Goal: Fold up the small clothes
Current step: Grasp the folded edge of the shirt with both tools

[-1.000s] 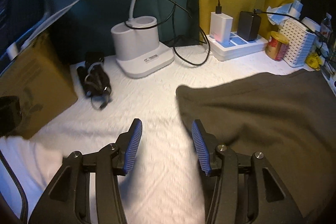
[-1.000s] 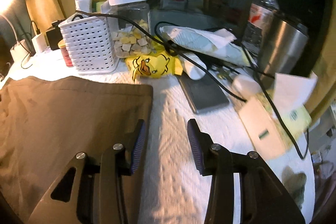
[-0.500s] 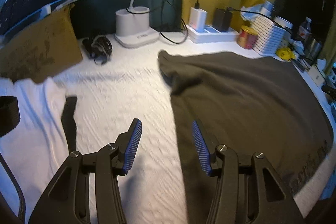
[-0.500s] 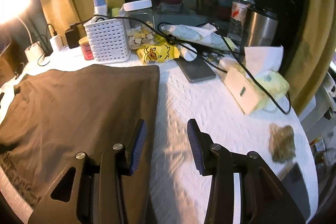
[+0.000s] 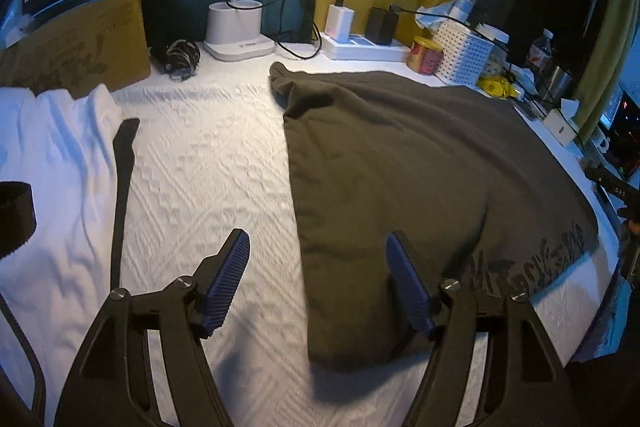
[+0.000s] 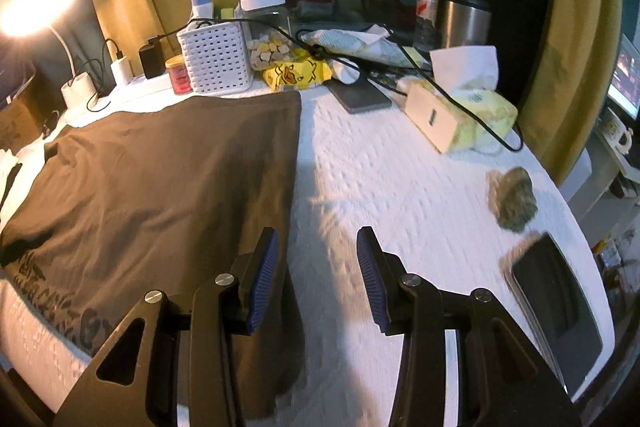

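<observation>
A dark brown T-shirt [image 5: 408, 163] lies spread flat on the white quilted table cover; it also shows in the right wrist view [image 6: 160, 187]. Printed lettering runs along its near edge. My left gripper [image 5: 318, 267] is open and empty, hovering above the shirt's near left edge, its right finger over the cloth. My right gripper [image 6: 316, 267] is open and empty above the shirt's near right edge, its left finger over the cloth. A white garment [image 5: 52, 167] with a black strap lies at the far left.
Along the back stand a lamp base [image 5: 236, 31], a power strip with chargers [image 5: 360, 43], a red tin [image 5: 424, 55] and a white basket [image 6: 216, 61]. At the right are a tissue box [image 6: 460, 111], a phone [image 6: 360, 95], a tablet [image 6: 556, 311] and a crumpled cloth [image 6: 514, 199].
Both grippers have pulled back toward the near side of the table and risen, so the whole shirt is in view. Both stay open.
</observation>
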`<state>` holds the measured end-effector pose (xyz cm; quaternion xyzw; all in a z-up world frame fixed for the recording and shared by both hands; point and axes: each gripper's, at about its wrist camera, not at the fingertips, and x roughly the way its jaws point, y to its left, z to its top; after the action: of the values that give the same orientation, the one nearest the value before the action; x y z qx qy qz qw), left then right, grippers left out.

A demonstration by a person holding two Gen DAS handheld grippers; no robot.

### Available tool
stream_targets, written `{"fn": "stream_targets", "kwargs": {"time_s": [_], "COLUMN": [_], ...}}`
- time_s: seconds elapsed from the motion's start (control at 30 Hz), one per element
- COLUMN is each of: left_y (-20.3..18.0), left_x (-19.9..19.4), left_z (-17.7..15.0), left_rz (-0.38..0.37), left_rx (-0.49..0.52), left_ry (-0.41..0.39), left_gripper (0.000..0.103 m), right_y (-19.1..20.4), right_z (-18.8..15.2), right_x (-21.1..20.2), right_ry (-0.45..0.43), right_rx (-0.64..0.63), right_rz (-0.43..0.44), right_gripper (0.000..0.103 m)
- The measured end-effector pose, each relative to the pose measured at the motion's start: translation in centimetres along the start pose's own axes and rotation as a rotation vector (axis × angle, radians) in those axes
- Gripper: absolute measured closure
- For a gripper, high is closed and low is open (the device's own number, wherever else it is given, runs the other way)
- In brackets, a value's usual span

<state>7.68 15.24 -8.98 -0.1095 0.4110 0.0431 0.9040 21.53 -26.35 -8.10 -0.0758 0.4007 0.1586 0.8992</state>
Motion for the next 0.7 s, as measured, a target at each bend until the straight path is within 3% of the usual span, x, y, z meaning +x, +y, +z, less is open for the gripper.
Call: {"fn": "stream_targets", "kwargs": {"time_s": [0.53, 0.63, 0.7], "left_y": [-0.8, -1.1, -1.4], "left_x": [-0.9, -0.8, -0.6], "left_z": [-4.1, -4.6, -4.8], "left_rz": [-0.047, -0.055, -0.047], "left_rx": [0.035, 0.054, 0.072], "left_ry": [0.034, 0.047, 0.057], "left_gripper": [0.033, 0.047, 0.048], "right_y": [-0.8, -1.1, -1.0], "right_z": [-5.1, -5.9, -6.3], "right_x": [-2.1, -2.5, -2.7], "right_ry": [0.034, 0.039, 0.039], "right_rx": [0.073, 0.1, 0.108], "right_rz": [0.068, 0.104, 0.127], "right_gripper": [0.06, 0.06, 0.06]}}
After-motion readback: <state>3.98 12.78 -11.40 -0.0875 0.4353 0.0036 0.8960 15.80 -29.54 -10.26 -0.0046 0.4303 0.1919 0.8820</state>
